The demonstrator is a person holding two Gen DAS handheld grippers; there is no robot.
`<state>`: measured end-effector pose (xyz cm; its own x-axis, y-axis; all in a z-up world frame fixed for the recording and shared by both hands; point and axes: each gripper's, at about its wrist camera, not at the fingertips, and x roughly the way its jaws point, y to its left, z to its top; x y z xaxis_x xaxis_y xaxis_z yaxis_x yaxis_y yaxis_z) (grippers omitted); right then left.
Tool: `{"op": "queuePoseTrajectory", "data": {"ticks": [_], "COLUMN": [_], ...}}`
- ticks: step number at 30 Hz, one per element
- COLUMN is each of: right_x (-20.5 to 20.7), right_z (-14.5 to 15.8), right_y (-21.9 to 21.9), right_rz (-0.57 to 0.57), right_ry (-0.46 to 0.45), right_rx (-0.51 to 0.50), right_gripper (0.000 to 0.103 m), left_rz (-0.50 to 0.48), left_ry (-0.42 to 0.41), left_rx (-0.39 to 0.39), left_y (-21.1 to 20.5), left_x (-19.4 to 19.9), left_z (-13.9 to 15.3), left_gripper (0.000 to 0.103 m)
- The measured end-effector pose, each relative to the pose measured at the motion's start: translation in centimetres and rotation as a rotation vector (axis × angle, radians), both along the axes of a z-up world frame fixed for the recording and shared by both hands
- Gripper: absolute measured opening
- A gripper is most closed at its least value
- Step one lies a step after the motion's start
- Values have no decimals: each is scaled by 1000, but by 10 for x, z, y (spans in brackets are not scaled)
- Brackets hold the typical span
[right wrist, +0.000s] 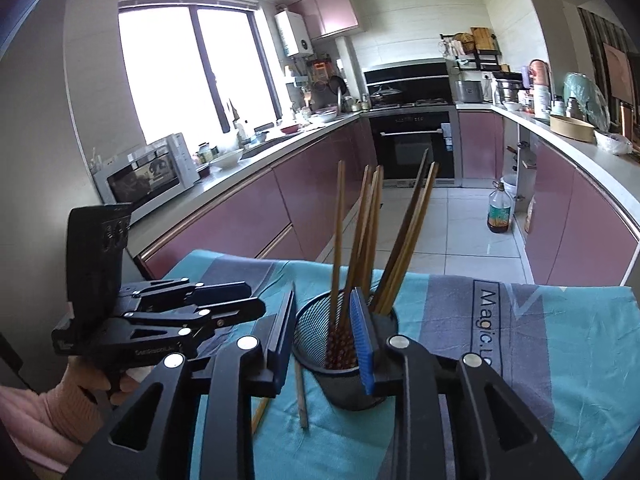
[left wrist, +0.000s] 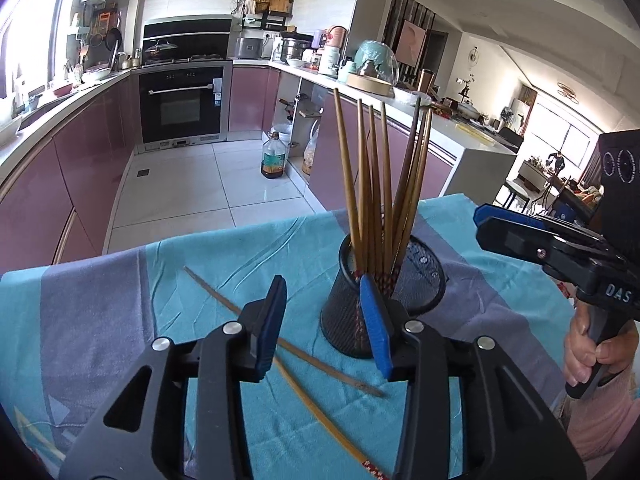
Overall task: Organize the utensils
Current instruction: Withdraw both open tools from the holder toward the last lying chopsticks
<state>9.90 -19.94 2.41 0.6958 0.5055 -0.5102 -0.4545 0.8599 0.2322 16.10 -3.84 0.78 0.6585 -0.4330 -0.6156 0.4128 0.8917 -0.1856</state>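
Mostly the chopsticks [left wrist: 376,184] are standing in the black mesh cup [left wrist: 416,276] on the blue cloth [left wrist: 240,264]; two loose chopsticks [left wrist: 304,356] are lying beside it. Left gripper [left wrist: 326,328] and right gripper [right wrist: 324,336] are hovering wide open, gripping nothing.

The left wrist view looks forward along its jaws from low and close over the desk [left wrist: 120,312], facing the oven [left wrist: 182,104] with the mesh holder [left wrist: 384,280] just ahead. The right wrist view sits equally near the mesh holder [right wrist: 344,344], facing the same oven [right wrist: 412,144] from its other side. Both share holder, cloth-covered desk [right wrist: 560,340] and kitchen, and each catches the other device at its edge.
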Motion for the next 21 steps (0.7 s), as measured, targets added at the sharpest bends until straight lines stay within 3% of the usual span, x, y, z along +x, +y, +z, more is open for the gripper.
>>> {"op": "queuePoseTrajectory", "data": {"ticks": [6,11,19,21], "right_x": [-16,-8,-3,-2], "right_z": [-46,-87,-114,-117], "right_y": [26,43,67,68], "right_rz": [68,53,52,41], "right_ry": [104,203,267,264], "right_rx": [-81,-137,-215,-236], "right_gripper": [26,26,25,18], "left_rz": [-2,-3,4,11], "left_ry": [96,167,195,188], "left_rx": [65,117,137,152], "left_y": [3,0,-6,-10], "left_x": [-23,-34,-41,-43], "left_z": [-46,-84,-103,-105], "left_gripper": [42,42,40,40]}}
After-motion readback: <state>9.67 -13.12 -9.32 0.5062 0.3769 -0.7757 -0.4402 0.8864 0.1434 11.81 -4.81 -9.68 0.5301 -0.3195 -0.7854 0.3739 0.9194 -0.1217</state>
